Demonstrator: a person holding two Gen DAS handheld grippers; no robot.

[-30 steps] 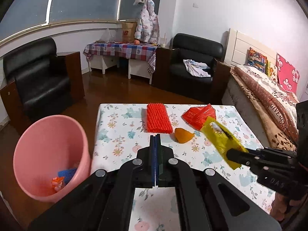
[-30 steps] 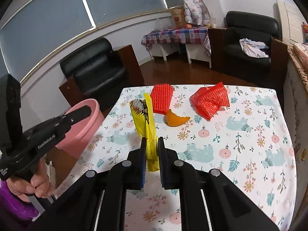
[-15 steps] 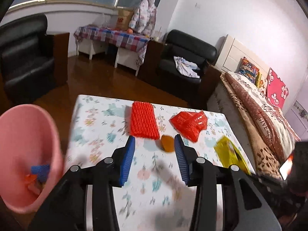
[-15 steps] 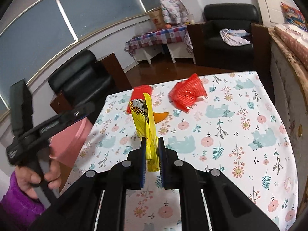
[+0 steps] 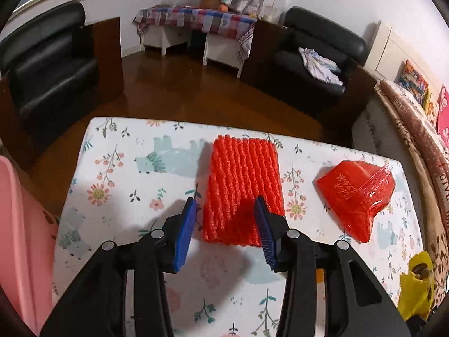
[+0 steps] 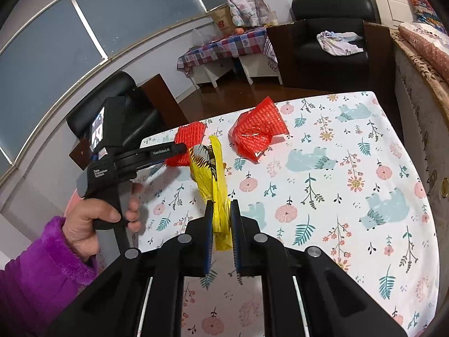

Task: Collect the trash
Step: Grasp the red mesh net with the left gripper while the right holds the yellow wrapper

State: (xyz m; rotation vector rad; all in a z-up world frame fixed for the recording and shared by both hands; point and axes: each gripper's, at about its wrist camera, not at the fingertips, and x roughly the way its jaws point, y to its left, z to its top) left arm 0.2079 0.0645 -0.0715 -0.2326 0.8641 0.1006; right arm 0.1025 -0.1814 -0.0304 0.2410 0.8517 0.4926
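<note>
My left gripper (image 5: 226, 205) is open, its blue pads either side of the near end of a red foam net sleeve (image 5: 243, 185) lying flat on the floral tablecloth (image 5: 123, 168). A crumpled red plastic bag (image 5: 357, 193) lies to the right. My right gripper (image 6: 221, 209) is shut on a yellow wrapper (image 6: 213, 174) and holds it above the table; the wrapper also shows at the lower right of the left wrist view (image 5: 415, 283). The left gripper's body (image 6: 123, 157) shows in the right wrist view, reaching to the red net (image 6: 186, 143).
A pink bin (image 5: 19, 241) stands off the table's left edge. Beyond the table are black armchairs (image 5: 42, 64), a checkered side table (image 5: 196, 19) and a bed (image 5: 415, 118) on the right.
My left gripper opened and moved forward and down to straddle the red net. The orange peel is no longer visible. My right gripper kept holding the yellow wrapper and drew back right.
</note>
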